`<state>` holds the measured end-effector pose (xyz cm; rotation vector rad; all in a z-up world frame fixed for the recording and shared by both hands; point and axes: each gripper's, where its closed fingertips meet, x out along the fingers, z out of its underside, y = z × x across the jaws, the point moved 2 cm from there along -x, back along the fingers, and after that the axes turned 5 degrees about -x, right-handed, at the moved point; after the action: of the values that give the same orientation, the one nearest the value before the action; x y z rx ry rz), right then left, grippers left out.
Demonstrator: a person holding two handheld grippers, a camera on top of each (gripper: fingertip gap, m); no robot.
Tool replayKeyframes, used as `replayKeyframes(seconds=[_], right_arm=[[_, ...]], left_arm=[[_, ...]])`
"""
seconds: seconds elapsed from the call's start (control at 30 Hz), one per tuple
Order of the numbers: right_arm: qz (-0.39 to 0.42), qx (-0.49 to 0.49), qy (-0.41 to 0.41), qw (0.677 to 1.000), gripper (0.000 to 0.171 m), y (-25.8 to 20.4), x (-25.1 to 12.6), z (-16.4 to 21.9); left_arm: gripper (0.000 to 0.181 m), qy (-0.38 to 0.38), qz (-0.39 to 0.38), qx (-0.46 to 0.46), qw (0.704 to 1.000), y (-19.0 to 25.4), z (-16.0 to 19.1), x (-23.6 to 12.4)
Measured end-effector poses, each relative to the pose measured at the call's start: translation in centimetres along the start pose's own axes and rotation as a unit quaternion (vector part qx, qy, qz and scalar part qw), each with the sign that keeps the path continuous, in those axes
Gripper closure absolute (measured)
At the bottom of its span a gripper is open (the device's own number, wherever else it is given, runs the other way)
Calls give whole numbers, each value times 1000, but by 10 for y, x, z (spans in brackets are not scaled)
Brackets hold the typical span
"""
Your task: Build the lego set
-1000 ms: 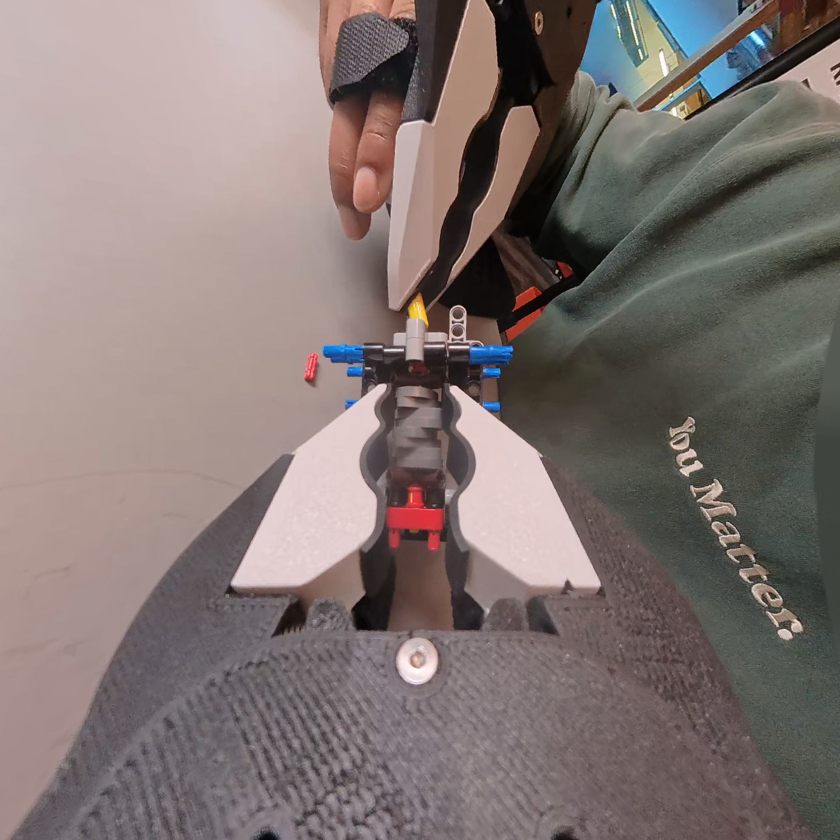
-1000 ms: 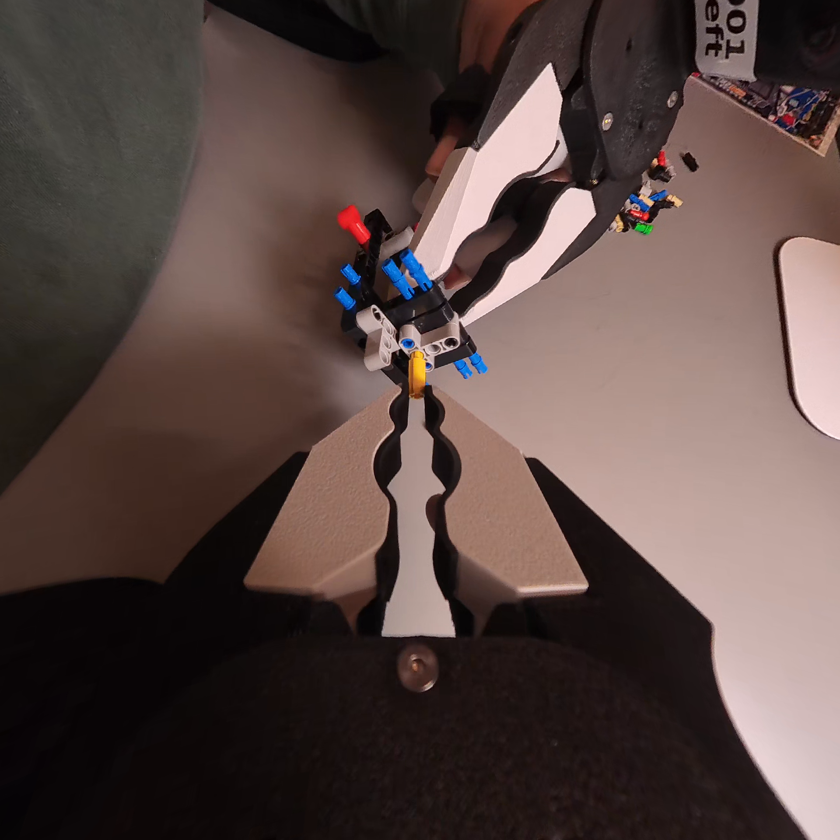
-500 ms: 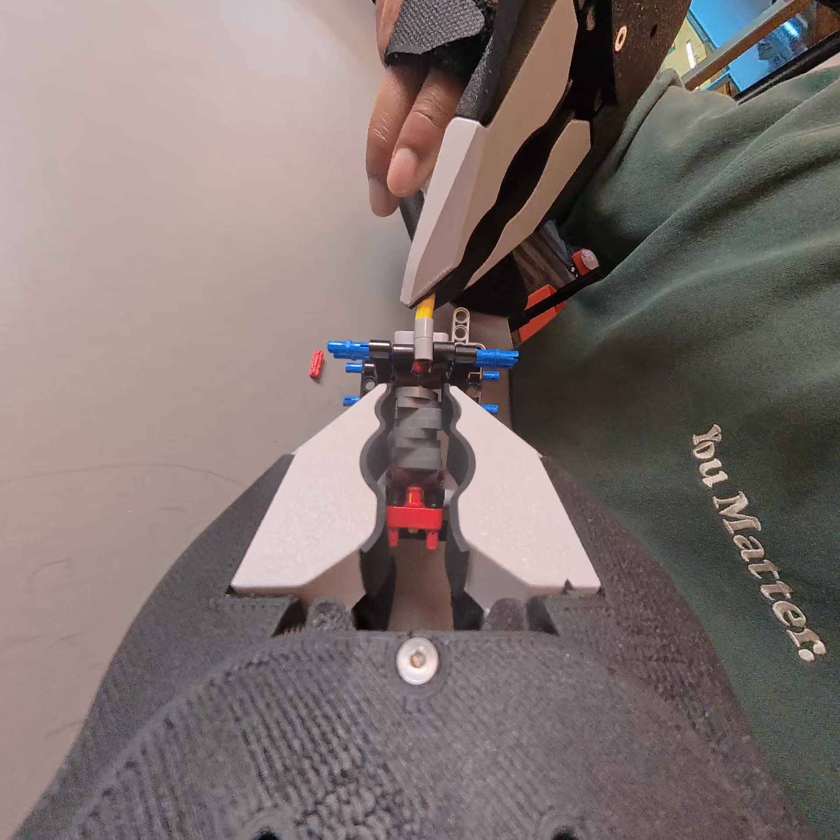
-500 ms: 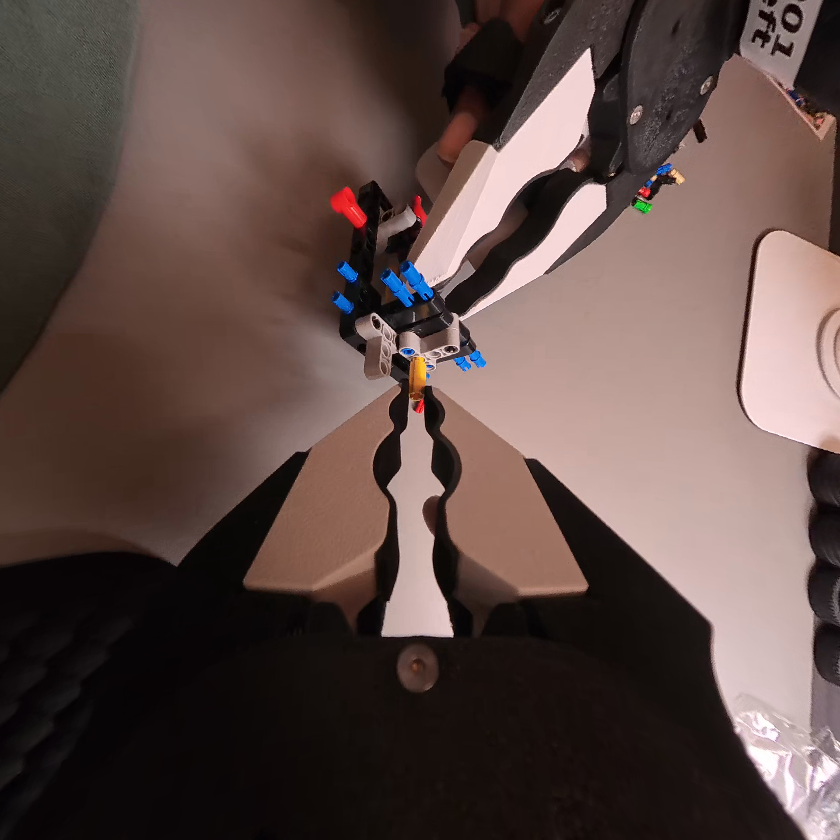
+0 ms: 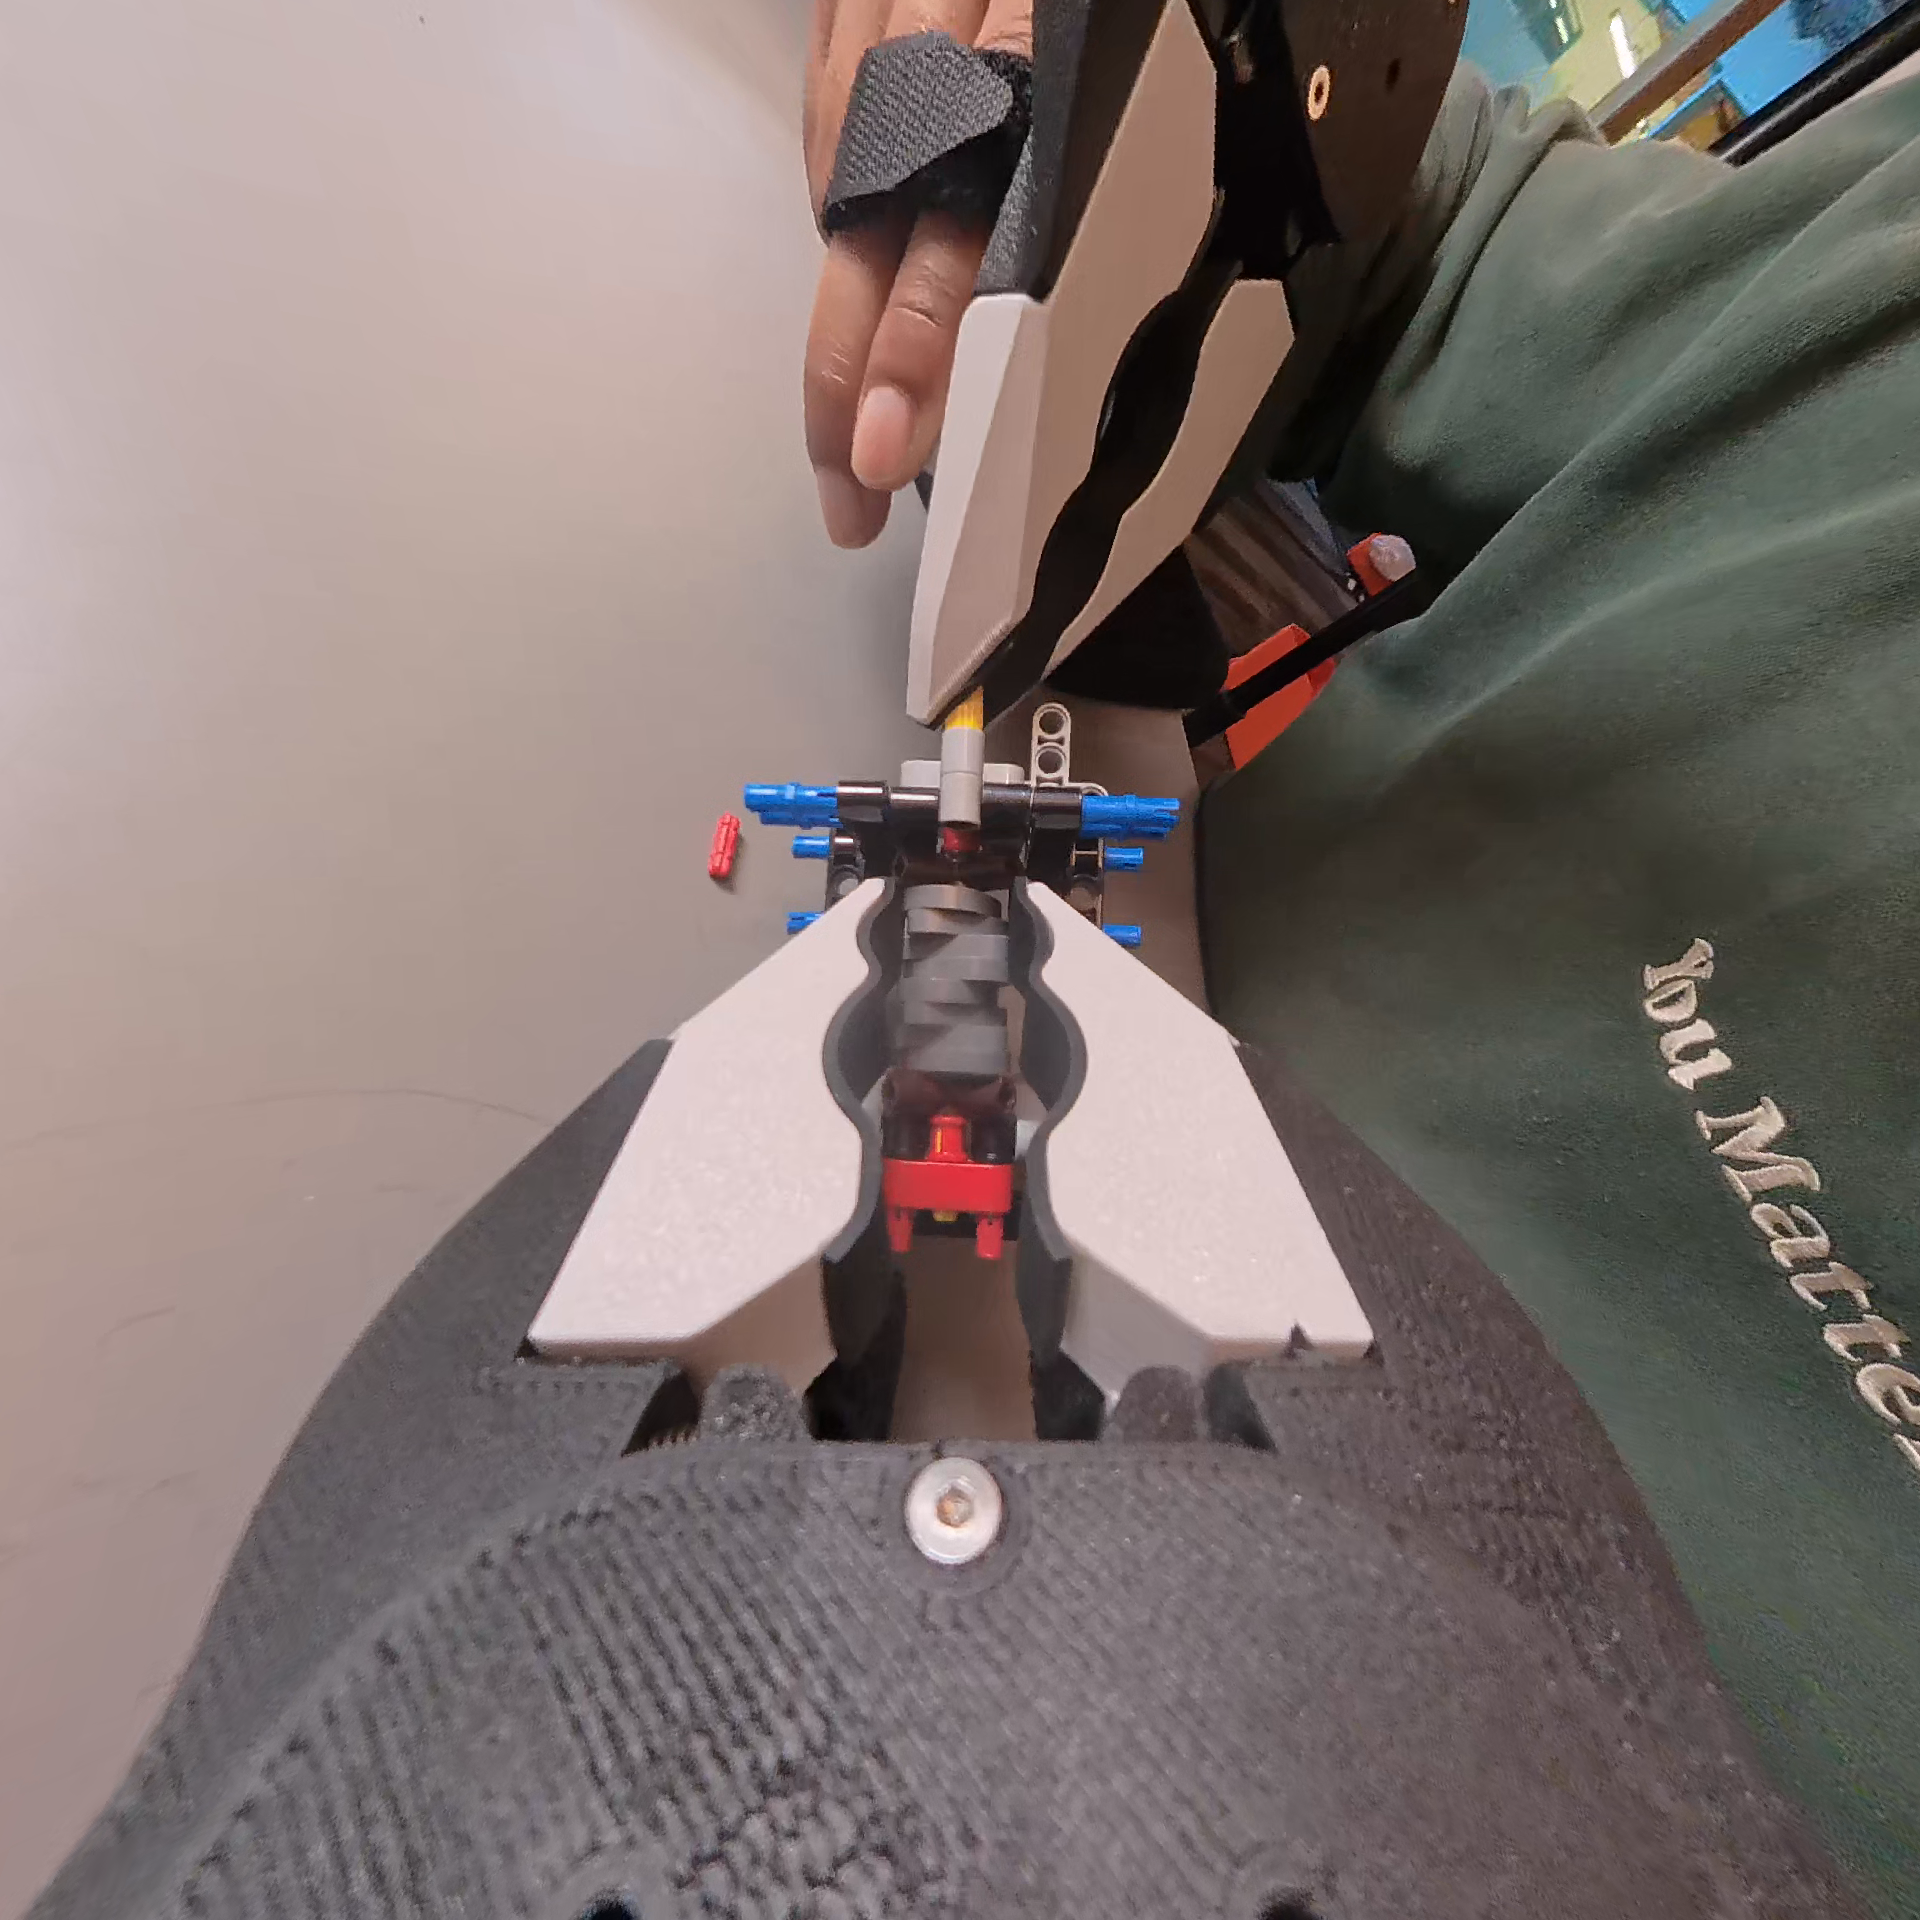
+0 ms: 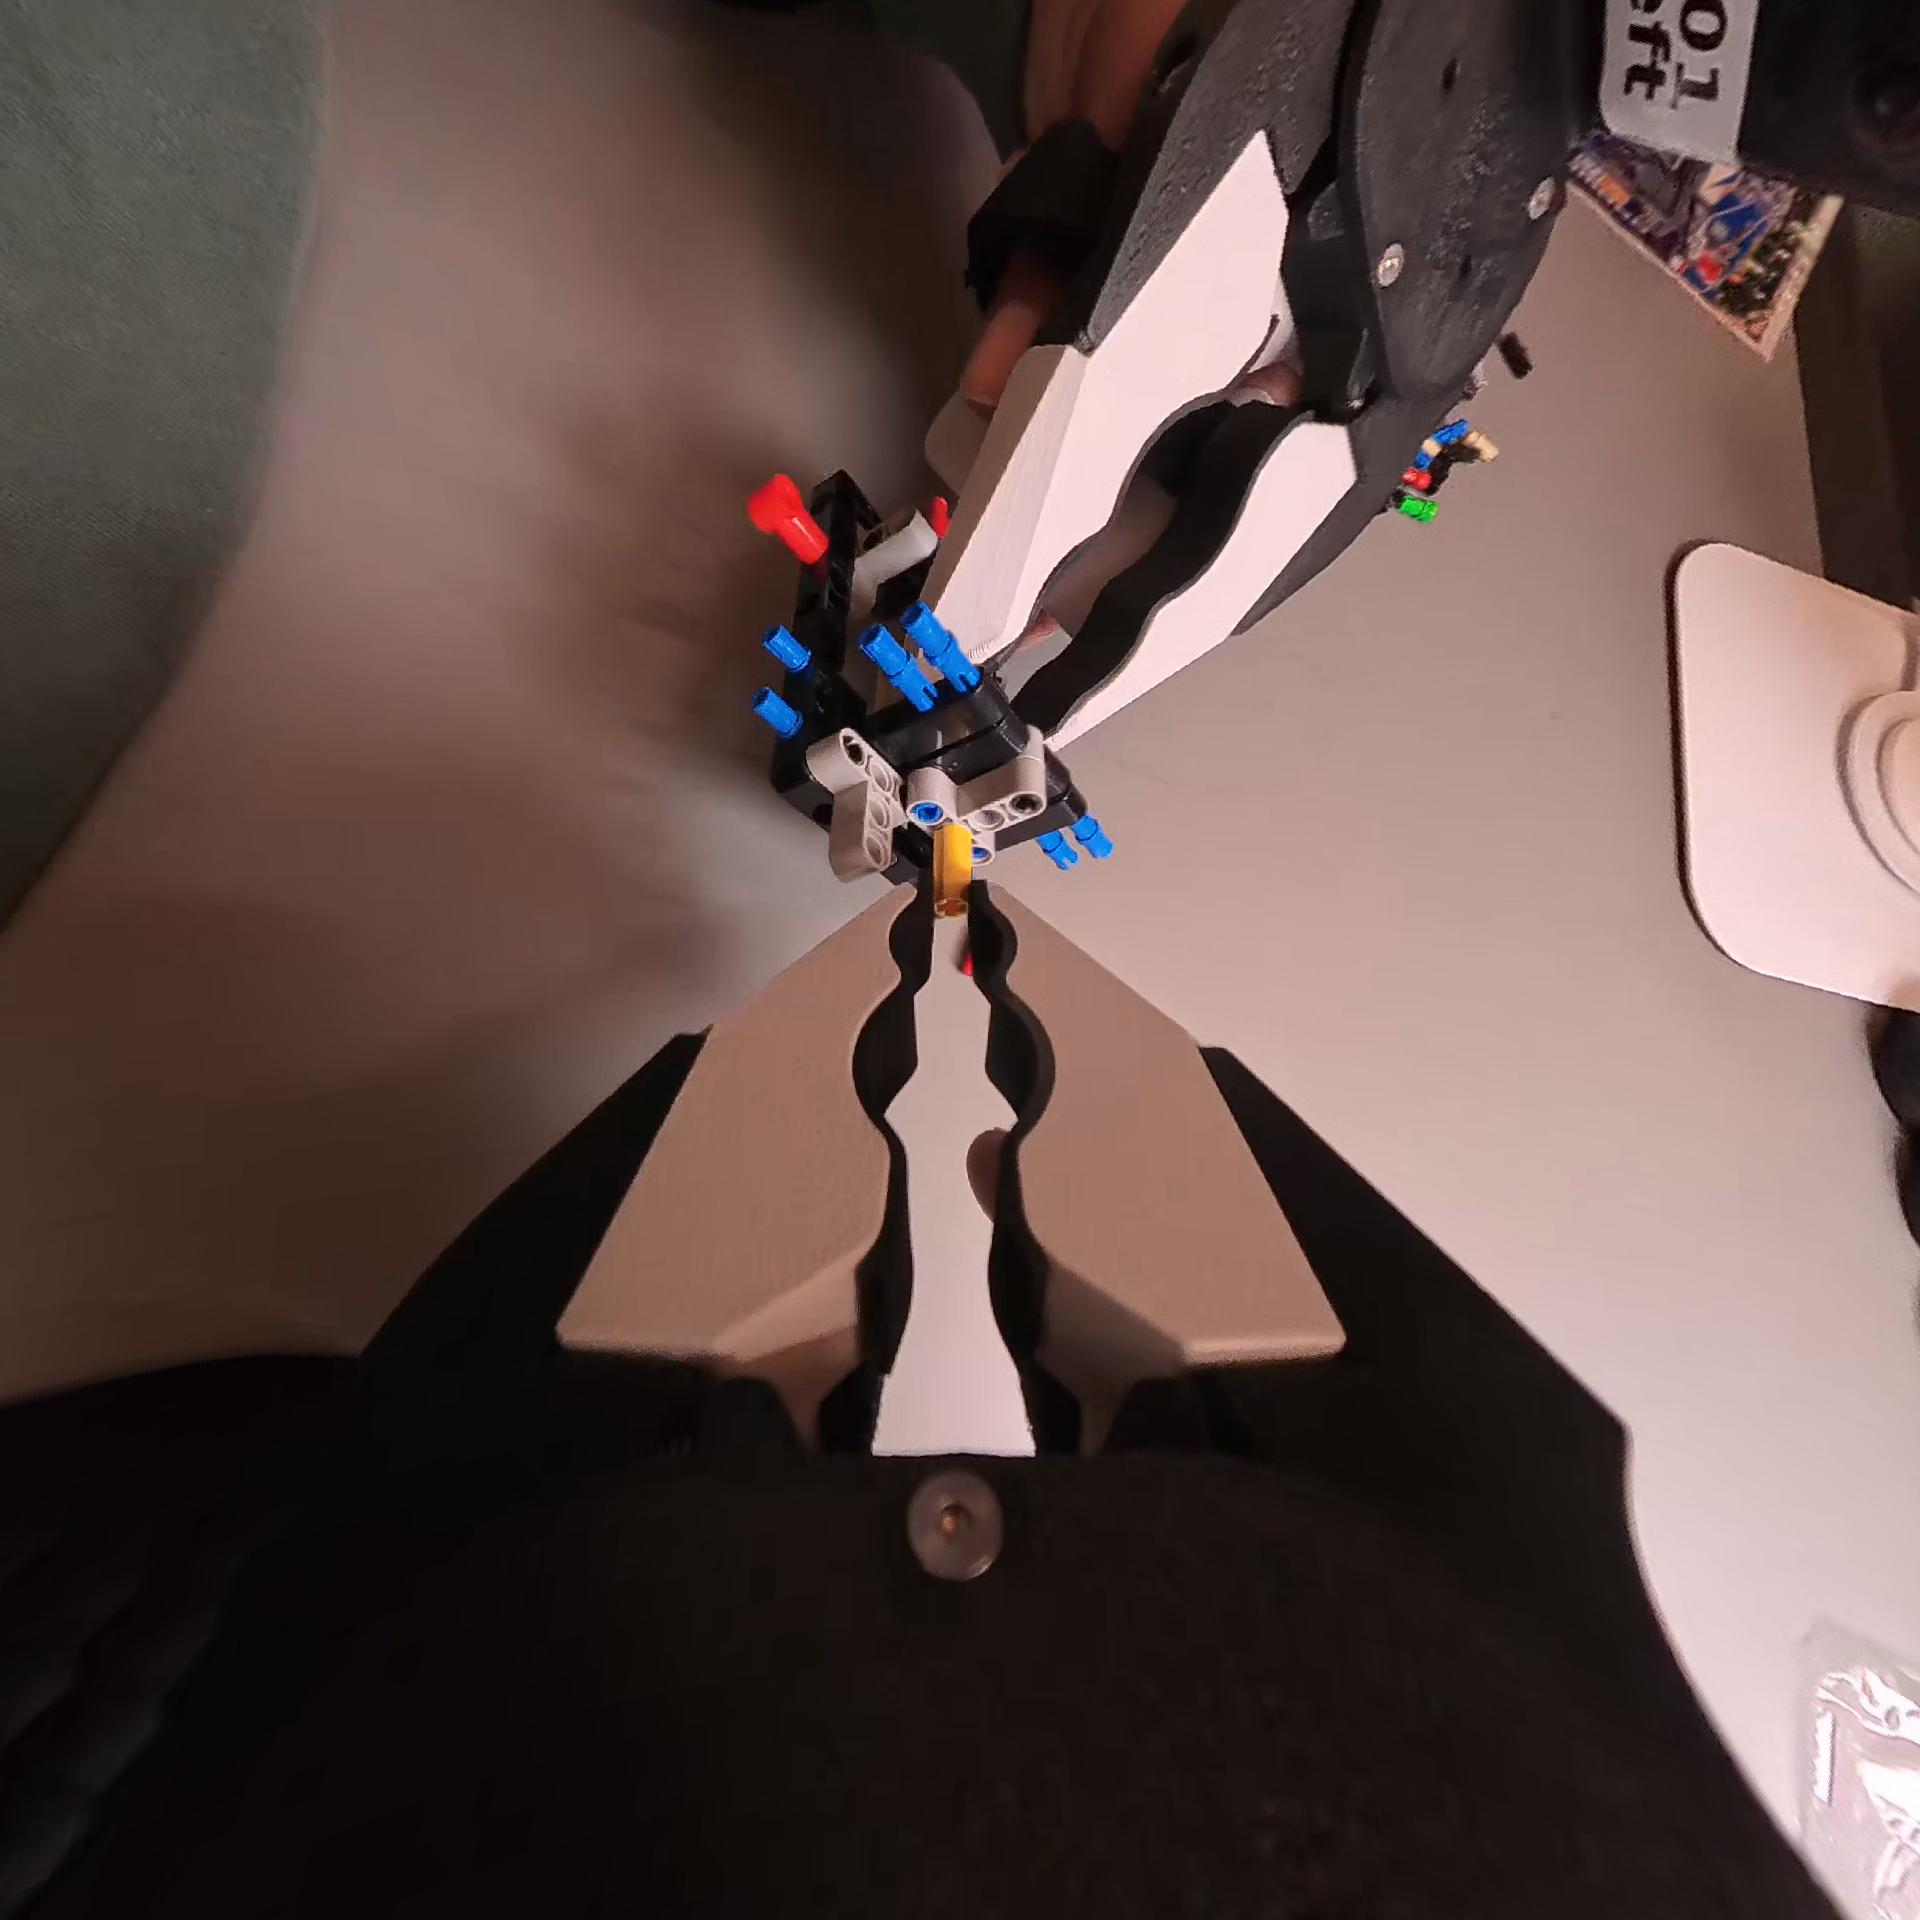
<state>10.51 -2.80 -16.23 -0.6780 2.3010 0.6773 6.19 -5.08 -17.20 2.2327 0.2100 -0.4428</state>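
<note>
A black Lego assembly (image 5: 956,831) with blue pins, a grey worm gear and a red end piece is held above the grey table. My left gripper (image 5: 951,904) is shut on it around the worm gear. It also shows in the right wrist view (image 6: 914,748), gripped by the left gripper (image 6: 1023,712) from the upper right. My right gripper (image 6: 948,902) is shut on a yellow axle piece (image 6: 949,864) whose far end sits in a grey connector on the assembly's front. In the left wrist view the right gripper (image 5: 961,707) comes down from above onto the yellow piece (image 5: 964,715).
A small red pin (image 5: 724,844) lies on the table left of the assembly. A pile of small loose parts (image 6: 1439,473) and a printed booklet (image 6: 1704,229) lie at the far right. A white stand base (image 6: 1787,769) sits at the right edge. A green sweatshirt (image 5: 1610,831) fills the right.
The right gripper has tilted back and forth around the yellow piece while keeping hold of it. The left gripper and the assembly stay almost still.
</note>
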Motion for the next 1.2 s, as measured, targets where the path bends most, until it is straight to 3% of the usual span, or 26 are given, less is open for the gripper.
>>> replayKeyframes(seconds=[0.23,0.4,0.53,0.63,0.77,0.93,1.1,1.2], right_arm=[[-8,8,-3,1000,167,-1,3,1],[0,69,16,997,166,7,4,7],[14,100,41,994,167,9,11,13],[24,117,55,991,166,7,15,15],[29,145,78,986,166,6,15,14],[-9,245,84,966,166,2,22,18],[-59,363,94,925,166,2,29,19],[-72,372,96,920,166,1,32,18]], left_arm=[[163,-8,-17,20,1000,-1,2,0],[161,-16,-94,116,989,-9,-1,-2],[131,-19,-96,139,985,-7,-1,-9],[109,-43,-144,188,971,-16,8,-14],[95,-84,-190,231,951,-31,28,-10],[109,-98,-223,252,937,-39,34,-5],[116,-97,-233,254,934,-40,34,-7],[120,-95,-233,254,934,-40,35,-8]])
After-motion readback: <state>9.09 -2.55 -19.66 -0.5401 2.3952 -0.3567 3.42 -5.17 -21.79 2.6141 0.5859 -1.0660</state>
